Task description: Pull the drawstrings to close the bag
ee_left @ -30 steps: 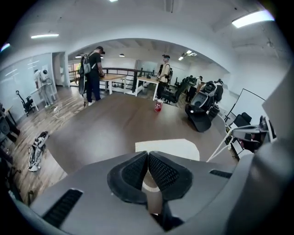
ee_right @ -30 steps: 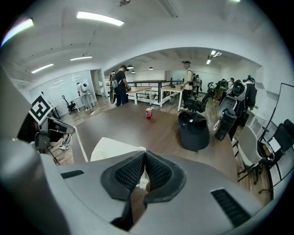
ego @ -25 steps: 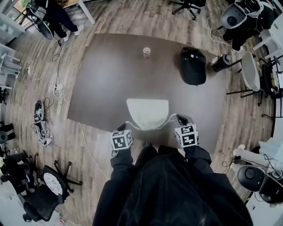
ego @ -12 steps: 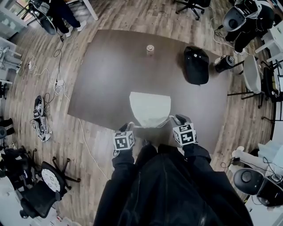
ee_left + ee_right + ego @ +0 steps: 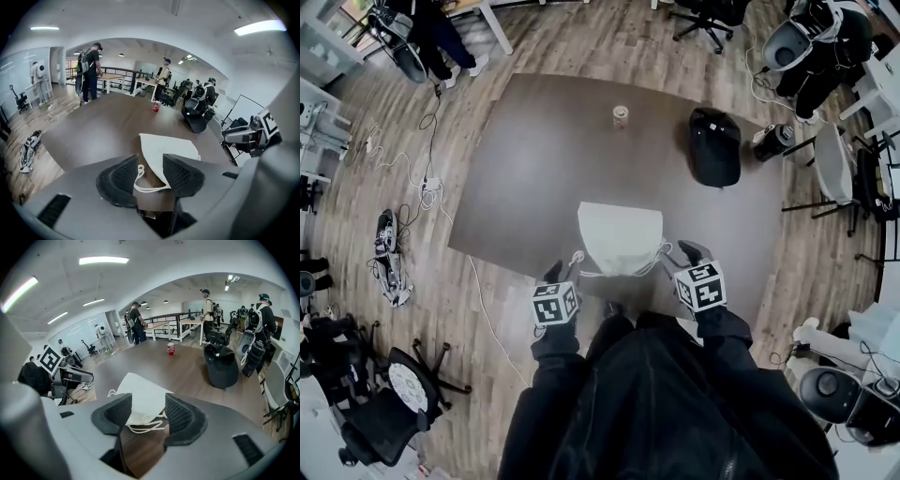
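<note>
Evidently neither tool had a hold on anything at inspection. The left gripper (image 5: 151, 164) showed its fingers (image 5: 123, 177) set wide. The left drawstring loop (image 5: 143, 186) lay slack on the surface (image 5: 534, 159) in the gap between them and, as far as could be judged, touched neither pad. The right gripper (image 5: 149, 401) likewise stood wide, with the right drawstring cords (image 5: 148, 426) lying loose between its fingers and just ahead of them. The bag (image 5: 621, 236) lay flat beyond both sets of fingertips, mouth end nearest them, and its mouth appeared only partly gathered.

Risks noted, as judgement:
- The cords lay low against the surface. Fingers closing too high would likely shut on air.
- On the right, several strands lay side by side, so a grip on one alone could draw the cord through without cinching.
- The bag looked light and unweighted. An uneven pull, one side ahead of the other, would probably drag or swing it toward the fingers instead of closing the mouth.
- The bag sat close to the near edge of the surface, so a hard pull could bring it off that edge.
</note>
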`<action>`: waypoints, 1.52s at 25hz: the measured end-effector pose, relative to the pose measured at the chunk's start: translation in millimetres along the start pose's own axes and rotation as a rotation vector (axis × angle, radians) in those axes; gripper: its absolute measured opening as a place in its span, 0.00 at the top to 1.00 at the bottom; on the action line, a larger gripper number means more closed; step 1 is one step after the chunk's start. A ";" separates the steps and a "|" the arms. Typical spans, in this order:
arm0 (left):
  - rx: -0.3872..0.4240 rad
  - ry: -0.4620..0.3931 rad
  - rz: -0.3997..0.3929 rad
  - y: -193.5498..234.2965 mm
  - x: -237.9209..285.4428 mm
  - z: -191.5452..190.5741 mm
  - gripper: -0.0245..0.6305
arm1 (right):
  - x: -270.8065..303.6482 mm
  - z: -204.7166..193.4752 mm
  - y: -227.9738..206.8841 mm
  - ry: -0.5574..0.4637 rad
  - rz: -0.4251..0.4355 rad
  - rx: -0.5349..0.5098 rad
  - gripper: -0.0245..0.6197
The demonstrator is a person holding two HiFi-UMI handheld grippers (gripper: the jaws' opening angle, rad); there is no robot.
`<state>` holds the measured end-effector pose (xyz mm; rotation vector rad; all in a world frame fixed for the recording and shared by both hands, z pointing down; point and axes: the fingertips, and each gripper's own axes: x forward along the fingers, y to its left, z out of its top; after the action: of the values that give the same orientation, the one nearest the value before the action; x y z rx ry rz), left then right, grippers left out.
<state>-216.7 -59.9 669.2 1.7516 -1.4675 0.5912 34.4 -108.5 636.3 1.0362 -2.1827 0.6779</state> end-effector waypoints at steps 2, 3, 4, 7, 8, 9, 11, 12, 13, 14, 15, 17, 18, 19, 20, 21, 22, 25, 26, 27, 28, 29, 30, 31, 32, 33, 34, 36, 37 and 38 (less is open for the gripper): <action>0.009 -0.035 -0.010 -6.7 -3.7 15.4 0.70 | -8.7 14.5 0.6 -0.034 0.001 -0.011 0.60; 0.014 -0.057 -0.018 -11.4 -5.7 24.5 0.70 | -13.6 24.0 1.1 -0.061 -0.003 -0.021 0.62; 0.019 -0.082 -0.028 -16.9 -8.2 34.7 0.70 | -18.8 35.3 2.3 -0.095 -0.011 -0.032 0.65; 0.049 -0.163 -0.065 -38.6 -18.7 69.3 0.70 | -36.3 76.0 11.9 -0.214 -0.033 -0.068 0.71; 0.062 -0.189 -0.078 -47.1 -23.4 81.0 0.71 | -42.6 89.9 17.4 -0.253 -0.037 -0.084 0.73; 0.075 -0.217 -0.090 -55.9 -28.7 92.8 0.71 | -49.1 103.4 23.5 -0.288 -0.040 -0.101 0.74; 0.100 -0.276 -0.114 -73.8 -42.1 116.8 0.72 | -63.1 129.0 35.0 -0.354 -0.046 -0.135 0.77; 0.114 -0.307 -0.123 -82.1 -49.9 129.0 0.73 | -70.5 141.0 39.8 -0.385 -0.050 -0.147 0.78; 0.129 -0.338 -0.131 -89.7 -58.2 140.8 0.74 | -78.1 152.2 44.3 -0.415 -0.054 -0.154 0.80; 0.144 -0.369 -0.137 -96.6 -66.7 152.1 0.75 | -85.5 162.6 48.4 -0.444 -0.058 -0.159 0.82; 0.158 -0.398 -0.143 -103.0 -75.0 162.4 0.76 | -92.7 171.8 52.1 -0.473 -0.061 -0.161 0.83; 0.184 -0.452 -0.150 -114.6 -90.5 180.5 0.78 | -105.6 187.3 58.0 -0.524 -0.066 -0.166 0.86; 0.197 -0.477 -0.152 -119.9 -97.7 188.5 0.79 | -111.2 194.1 60.5 -0.546 -0.068 -0.170 0.87; 0.209 -0.500 -0.155 -124.9 -104.8 196.0 0.80 | -116.3 200.4 63.0 -0.566 -0.069 -0.176 0.88; 0.219 -0.522 -0.159 -129.7 -111.9 202.8 0.81 | -121.1 206.3 65.8 -0.584 -0.070 -0.181 0.88; 0.227 -0.542 -0.164 -134.3 -118.9 208.9 0.83 | -125.7 211.8 68.6 -0.601 -0.071 -0.186 0.88; 0.235 -0.562 -0.170 -138.7 -125.5 214.3 0.84 | -130.3 216.7 71.4 -0.617 -0.072 -0.190 0.88; 0.256 -0.608 -0.183 -151.2 -141.5 225.3 0.89 | -143.8 227.2 78.7 -0.659 -0.082 -0.195 0.90; 0.264 -0.618 -0.186 -155.9 -145.0 227.2 0.90 | -147.6 229.2 80.0 -0.669 -0.086 -0.198 0.90; 0.274 -0.626 -0.189 -160.8 -147.8 228.3 0.90 | -150.6 230.2 80.6 -0.675 -0.091 -0.201 0.91; 0.283 -0.634 -0.190 -165.5 -150.0 228.6 0.91 | -152.9 230.1 80.7 -0.678 -0.095 -0.204 0.92; 0.290 -0.640 -0.192 -169.7 -151.8 228.3 0.91 | -154.8 229.4 80.4 -0.680 -0.098 -0.206 0.92; 0.294 -0.645 -0.194 -173.2 -153.0 228.0 0.91 | -156.4 228.9 79.9 -0.683 -0.100 -0.207 0.92; 0.298 -0.646 -0.197 -175.9 -153.5 227.6 0.91 | -157.8 228.7 79.5 -0.687 -0.101 -0.207 0.92; 0.301 -0.646 -0.201 -177.6 -153.5 227.0 0.91 | -158.8 228.6 79.5 -0.689 -0.102 -0.207 0.93; 0.302 -0.643 -0.205 -178.2 -153.1 225.9 0.91 | -159.3 228.1 80.1 -0.689 -0.103 -0.207 0.93; 0.302 -0.639 -0.208 -178.1 -152.7 224.4 0.91 | -159.3 227.3 81.2 -0.688 -0.103 -0.207 0.93; 0.301 -0.635 -0.212 -177.3 -152.5 221.8 0.91 | -158.9 225.3 83.3 -0.685 -0.101 -0.209 0.93; 0.301 -0.634 -0.212 -177.4 -152.7 221.0 0.91 | -159.2 224.7 84.0 -0.684 -0.100 -0.210 0.93; 0.301 -0.632 -0.212 -177.8 -152.9 220.4 0.91 | -159.8 224.4 84.5 -0.684 -0.099 -0.211 0.93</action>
<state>-106.9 -131.4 375.2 2.4466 -1.6228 0.1455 -24.3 -133.0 355.3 1.3896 -2.6665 0.0258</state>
